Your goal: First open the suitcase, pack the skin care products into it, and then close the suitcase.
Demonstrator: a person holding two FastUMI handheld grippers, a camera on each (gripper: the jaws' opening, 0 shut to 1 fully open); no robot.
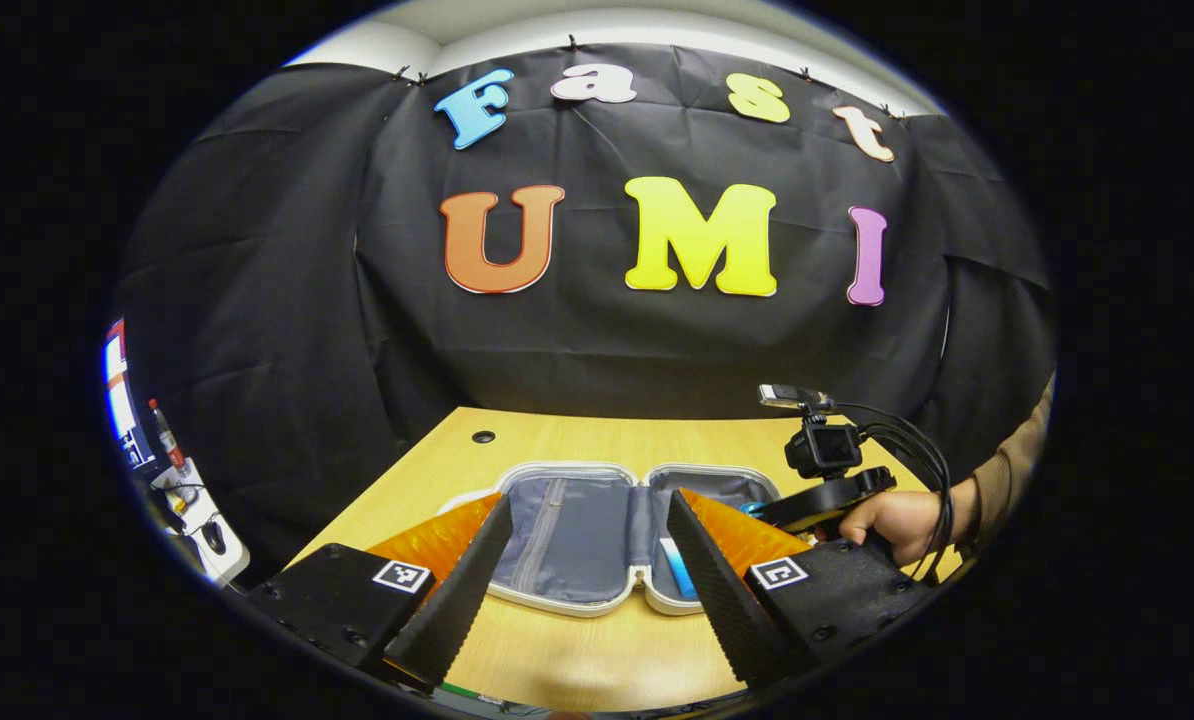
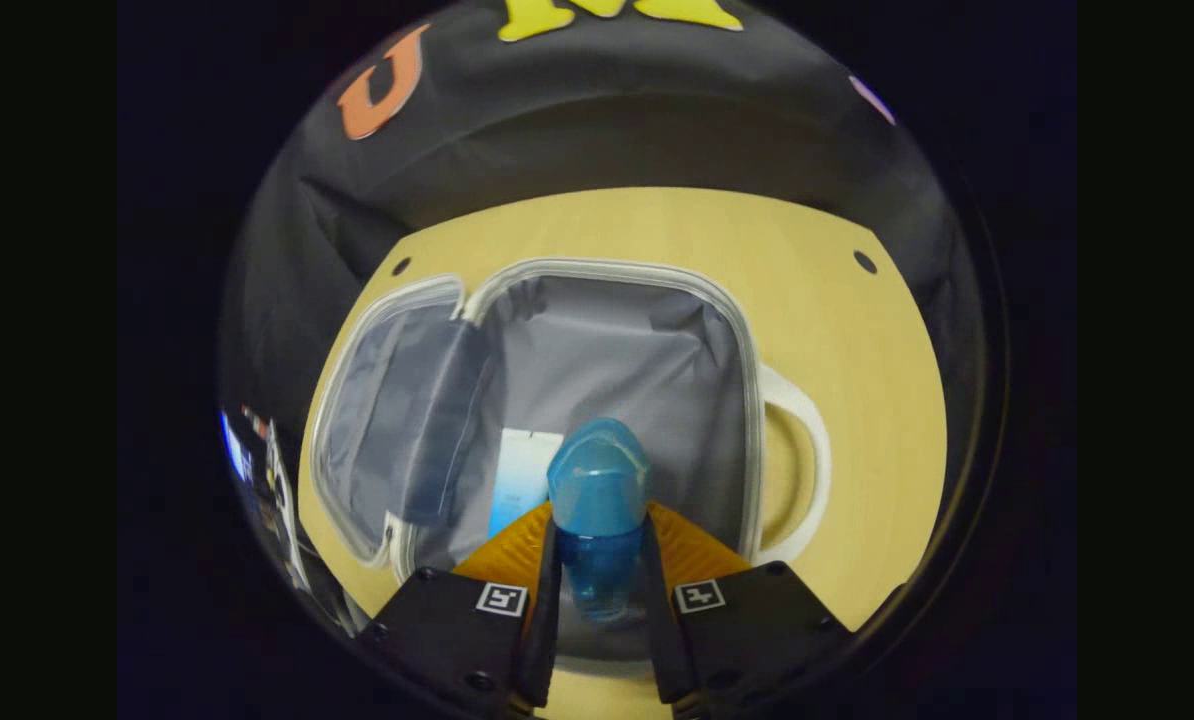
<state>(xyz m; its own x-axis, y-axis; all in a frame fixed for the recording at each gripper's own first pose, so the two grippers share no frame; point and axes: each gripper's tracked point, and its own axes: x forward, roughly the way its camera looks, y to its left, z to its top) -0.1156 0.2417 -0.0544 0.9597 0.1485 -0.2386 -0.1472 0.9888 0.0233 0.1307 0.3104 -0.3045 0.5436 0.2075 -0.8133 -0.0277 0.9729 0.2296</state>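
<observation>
**Now packing: blue bottle held over the open suitcase**

Already the suitcase [image 2: 607, 350] lies unzipped and spread flat on the wooden table [image 2: 857, 420], its grey lining facing up and its white handle [image 2: 797, 470] pointing to the right in the right gripper view. The right gripper [image 2: 597, 590] has its fingers closed on a translucent blue bottle [image 2: 597, 500] with a rounded blue cap; both fingers press its sides, and it is poised over the near part of the larger compartment. One product is already inside: a pale blue-and-white tube [image 2: 519, 480] lies on the lining just left of the bottle.

In the left gripper view the left gripper [image 1: 587, 560] is empty, fingers spread wide, hanging back at the near edge of the table in front of the case. Farther off to its right a hand [image 1: 902, 520] grips the other tool above the right half of the suitcase.

Judging from this, opening is done and packing is the step in hand. The next move calls for lowering the bottle onto the lining beside the tube, then parting the fingers so it settles flat and clear of the zip rim. Whether more products remain outside I cannot tell; closing the lid comes after.
</observation>
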